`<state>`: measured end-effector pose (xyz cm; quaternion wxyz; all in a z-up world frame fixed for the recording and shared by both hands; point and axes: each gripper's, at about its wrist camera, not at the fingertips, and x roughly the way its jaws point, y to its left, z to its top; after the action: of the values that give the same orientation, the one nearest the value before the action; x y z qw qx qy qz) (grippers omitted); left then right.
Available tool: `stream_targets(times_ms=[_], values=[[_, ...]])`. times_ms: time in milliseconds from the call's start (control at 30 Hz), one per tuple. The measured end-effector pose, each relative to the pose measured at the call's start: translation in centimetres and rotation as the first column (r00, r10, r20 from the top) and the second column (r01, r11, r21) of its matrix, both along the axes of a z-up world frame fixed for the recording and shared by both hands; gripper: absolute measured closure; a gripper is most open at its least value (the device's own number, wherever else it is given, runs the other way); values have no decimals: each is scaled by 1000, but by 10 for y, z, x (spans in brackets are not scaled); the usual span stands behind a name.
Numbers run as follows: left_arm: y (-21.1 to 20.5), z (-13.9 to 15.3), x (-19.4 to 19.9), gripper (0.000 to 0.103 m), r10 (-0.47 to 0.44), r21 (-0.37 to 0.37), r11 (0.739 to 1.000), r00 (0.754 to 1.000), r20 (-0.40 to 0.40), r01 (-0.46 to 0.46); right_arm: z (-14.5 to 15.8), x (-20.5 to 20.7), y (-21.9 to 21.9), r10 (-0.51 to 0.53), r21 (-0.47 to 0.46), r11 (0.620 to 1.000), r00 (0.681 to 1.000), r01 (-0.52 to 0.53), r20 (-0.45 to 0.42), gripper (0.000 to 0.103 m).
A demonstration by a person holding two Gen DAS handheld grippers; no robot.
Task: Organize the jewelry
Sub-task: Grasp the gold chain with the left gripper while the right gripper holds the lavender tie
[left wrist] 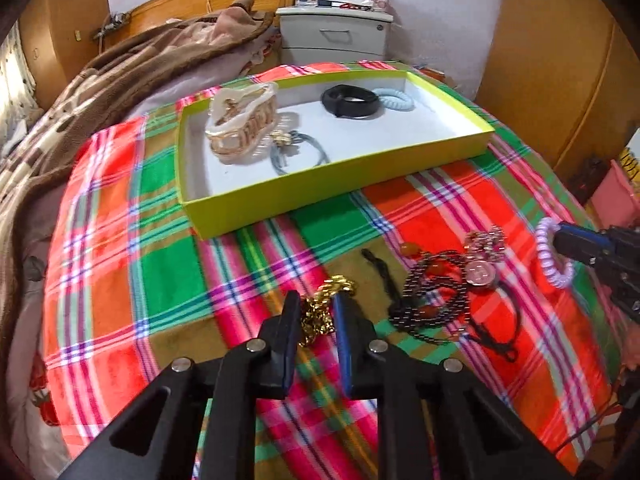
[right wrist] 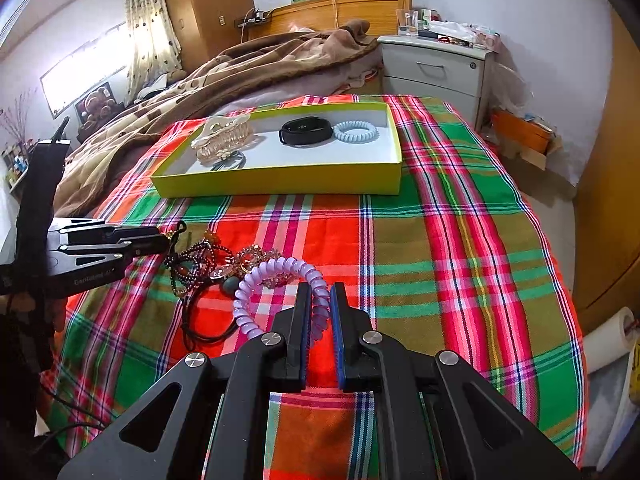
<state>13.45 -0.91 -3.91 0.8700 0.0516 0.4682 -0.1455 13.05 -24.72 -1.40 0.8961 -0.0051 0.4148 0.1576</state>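
A plaid cloth [left wrist: 120, 216] in red, green and olive covers the bed, and a brown blanket [left wrist: 120, 76] is heaped past its far left corner. Toward the cloth's far edge sits a shallow yellow-green box [left wrist: 320, 184]. At the box's left end a pale claw hair clip [left wrist: 240, 120] stands with a blue-grey hair tie [left wrist: 298, 152] bearing a gold charm just beside it; toward the right end a black band [left wrist: 350, 102] touches a light blue spiral hair tie [left wrist: 394, 100]. Near the cloth's near edge the left gripper [left wrist: 316, 308] has its two pads pressed against a gold chain [left wrist: 324, 312], which is bunched between them on the cloth. To the right of it lie a dark beaded necklace [left wrist: 436, 300] with orange beads, a pink-faced watch [left wrist: 480, 272], a sparkly pink piece and black cords, all tangled in one heap. Further right, the right gripper [right wrist: 320, 300] is clamped on a lilac spiral hair tie [right wrist: 256, 292], whose loop hangs out to the left of its fingers above the cloth. Beyond the bed's far right corner stands a grey nightstand [left wrist: 336, 36].
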Motion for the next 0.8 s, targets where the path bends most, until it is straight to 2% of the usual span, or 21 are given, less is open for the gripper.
stream_targets(times_ms=[100,167,300,433,533,667,700,800], values=[[-4,1,-4,83,-47,-51,998,999,-19,46,0,-1,0,0,2,1000,1000,0,1,93],[-5,1,-5,81,-46,-58,997,999,-16,45,0,-1,0,-2,3,1000,1000,2,3,93],[-9,1,-6,81,-53,-34,998,999,-12,52,2,-2,0,-1,2,1000,1000,1,6,93],[-16,1,-12,79,-53,51,997,999,8,53,4,-2,0,-4,5,1000,1000,4,10,93],[-14,1,-11,78,-45,57,997,999,7,44,4,-3,0,-3,4,1000,1000,3,14,93],[-13,1,-11,84,-34,47,998,999,10,33,4,-2,1,1,6,1000,1000,-1,15,93],[-12,1,-10,89,-28,37,999,1000,7,28,4,-3,1,1,7,1000,1000,-1,15,93],[-7,1,-10,93,-24,-1,1000,1000,2,24,4,-1,1,-3,9,1000,1000,3,13,93]])
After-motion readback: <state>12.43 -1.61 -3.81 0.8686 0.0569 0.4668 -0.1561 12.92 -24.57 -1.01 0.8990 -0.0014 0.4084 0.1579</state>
